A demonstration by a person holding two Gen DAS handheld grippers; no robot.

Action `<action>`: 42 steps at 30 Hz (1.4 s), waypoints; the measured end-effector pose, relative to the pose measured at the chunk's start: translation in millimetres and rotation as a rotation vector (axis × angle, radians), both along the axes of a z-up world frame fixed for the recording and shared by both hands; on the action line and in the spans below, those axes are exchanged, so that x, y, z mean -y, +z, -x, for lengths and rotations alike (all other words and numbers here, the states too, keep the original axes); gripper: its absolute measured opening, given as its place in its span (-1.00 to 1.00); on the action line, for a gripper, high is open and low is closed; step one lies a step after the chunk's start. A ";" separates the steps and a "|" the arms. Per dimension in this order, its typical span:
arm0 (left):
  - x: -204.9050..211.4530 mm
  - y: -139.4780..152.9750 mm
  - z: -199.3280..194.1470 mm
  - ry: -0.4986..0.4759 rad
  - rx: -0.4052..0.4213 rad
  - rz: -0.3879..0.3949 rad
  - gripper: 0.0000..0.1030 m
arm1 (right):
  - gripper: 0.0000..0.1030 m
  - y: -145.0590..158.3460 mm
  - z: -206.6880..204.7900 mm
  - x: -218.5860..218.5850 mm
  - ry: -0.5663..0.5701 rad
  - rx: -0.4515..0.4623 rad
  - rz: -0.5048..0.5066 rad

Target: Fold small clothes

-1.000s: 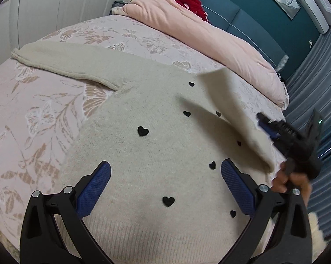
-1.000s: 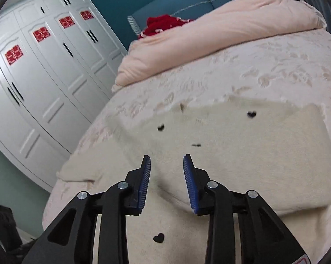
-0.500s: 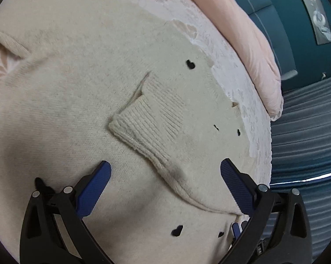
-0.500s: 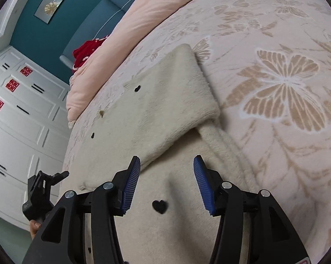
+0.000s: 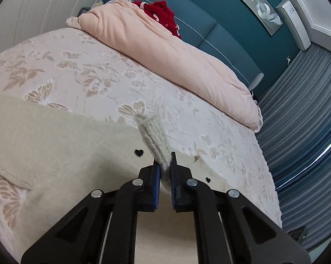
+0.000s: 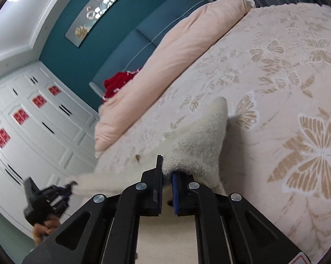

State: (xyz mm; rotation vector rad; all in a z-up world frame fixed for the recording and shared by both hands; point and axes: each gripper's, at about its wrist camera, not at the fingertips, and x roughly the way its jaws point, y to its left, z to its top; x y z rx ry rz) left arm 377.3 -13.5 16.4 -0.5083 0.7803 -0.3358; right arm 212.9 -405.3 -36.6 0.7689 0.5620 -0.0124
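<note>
A cream knit sweater with small black hearts lies on the bed. My left gripper is shut on its ribbed edge, which stands up between the jaws. My right gripper is shut on another fuzzy part of the sweater, lifted off the bedspread. In the right wrist view the left gripper shows at lower left, holding the sweater's far end.
The bedspread is pink with a butterfly pattern. A pink duvet lies rolled along the headboard, with a red garment behind it. White wardrobes stand to one side, grey curtains to the other.
Both grippers were open over the flat sweater. Now both have shut on its edges and lifted them, and the views have tilted up toward the headboard.
</note>
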 end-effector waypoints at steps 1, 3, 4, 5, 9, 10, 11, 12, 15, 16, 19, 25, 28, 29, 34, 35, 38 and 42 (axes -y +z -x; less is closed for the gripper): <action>-2.8 -14.7 -0.6 -0.003 -0.033 -0.026 -0.86 | -0.86 -19.8 -7.9 -3.1 0.022 -0.095 0.022; -6.1 -64.0 -2.7 -0.004 -0.164 -0.114 -0.86 | -0.87 -64.3 -14.1 -4.4 0.033 -0.263 -0.003; -9.3 -90.6 -0.9 0.002 -0.240 -0.149 -0.86 | -0.87 -73.9 -12.3 -5.4 0.029 -0.280 -0.018; -14.1 -110.8 4.0 0.011 -0.286 -0.167 -0.86 | -0.87 -72.6 -7.5 -6.4 0.016 -0.254 -0.019; -18.8 -120.4 16.2 0.041 -0.246 -0.127 -0.82 | -0.81 -50.9 4.3 -9.2 0.001 -0.224 -0.016; -18.1 -120.9 15.8 0.042 -0.246 -0.132 -0.81 | -0.79 -44.9 10.5 -10.3 -0.011 -0.224 0.012; -17.4 -121.2 16.1 0.040 -0.243 -0.138 -0.80 | -0.78 -38.6 17.6 -12.5 -0.037 -0.228 0.055; -16.8 -122.4 16.5 0.037 -0.237 -0.146 -0.80 | -0.76 -30.1 25.0 -15.7 -0.072 -0.221 0.109; -13.5 -123.5 22.7 0.028 -0.200 -0.175 -0.80 | -0.76 -4.2 27.1 -30.2 -0.062 -0.155 0.204; -13.6 -125.3 22.1 0.029 -0.191 -0.182 -0.79 | -0.76 2.0 18.7 -37.0 -0.029 -0.147 0.225; -10.5 -125.8 23.2 0.031 -0.172 -0.205 -0.79 | -0.79 -8.3 -13.0 -45.7 0.043 -0.207 0.290; -4.1 -123.2 21.9 -0.011 -0.151 -0.278 -0.77 | -1.00 -54.7 -7.7 3.5 -0.111 -0.335 0.164; -10.9 -124.5 23.1 -0.005 -0.148 -0.232 -0.77 | -1.00 -64.2 -8.1 -11.0 -0.049 -0.399 0.274; -14.8 -122.5 24.4 0.002 -0.155 -0.207 -0.74 | -1.00 -58.1 -3.7 -17.5 -0.054 -0.400 0.312; -75.4 -98.5 56.1 0.116 -0.150 -0.066 -0.09 | -0.75 -24.7 42.0 -77.4 0.042 -0.326 0.282; -96.7 -95.7 62.7 0.151 -0.146 -0.056 -0.01 | -0.75 -23.1 53.2 -94.6 0.069 -0.324 0.310; -177.9 -94.6 72.8 0.314 -0.188 -0.064 0.07 | -0.75 -28.5 89.7 -146.4 0.145 -0.329 0.362; -298.1 -96.8 75.3 0.594 -0.267 -0.068 0.10 | -0.67 -38.5 127.3 -189.0 0.186 -0.364 0.268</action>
